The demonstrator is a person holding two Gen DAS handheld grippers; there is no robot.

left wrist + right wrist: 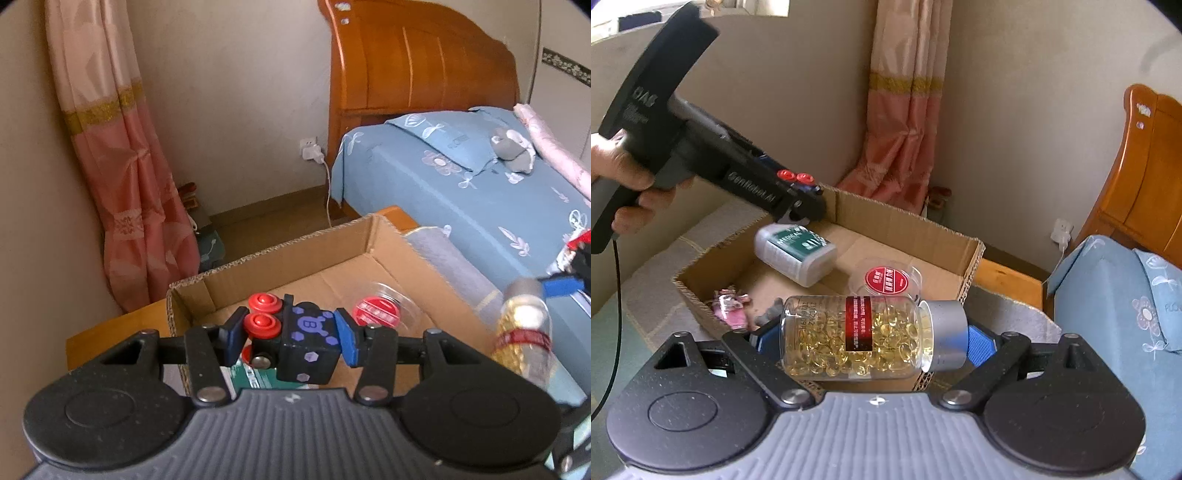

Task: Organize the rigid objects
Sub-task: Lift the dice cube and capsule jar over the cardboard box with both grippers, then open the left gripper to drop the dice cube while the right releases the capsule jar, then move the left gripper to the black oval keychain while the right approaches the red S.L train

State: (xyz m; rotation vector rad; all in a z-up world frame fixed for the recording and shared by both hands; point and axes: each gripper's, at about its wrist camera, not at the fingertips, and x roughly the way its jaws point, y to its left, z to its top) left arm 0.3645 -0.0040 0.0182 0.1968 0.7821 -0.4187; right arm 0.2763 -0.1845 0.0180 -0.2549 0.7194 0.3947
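My left gripper is shut on a black toy block with purple marks and red round knobs, held above the near end of an open cardboard box. My right gripper is shut on a clear capsule bottle with a silver cap, held sideways over the box's near edge. The bottle also shows in the left wrist view. The left gripper and its toy show in the right wrist view. In the box lie a white and green medical bottle and a clear jar with a red lid.
A pink wrapped item lies in the box's near corner. A bed with a blue floral sheet and wooden headboard stands right of the box. A pink curtain hangs behind. A grey mat lies beside the box.
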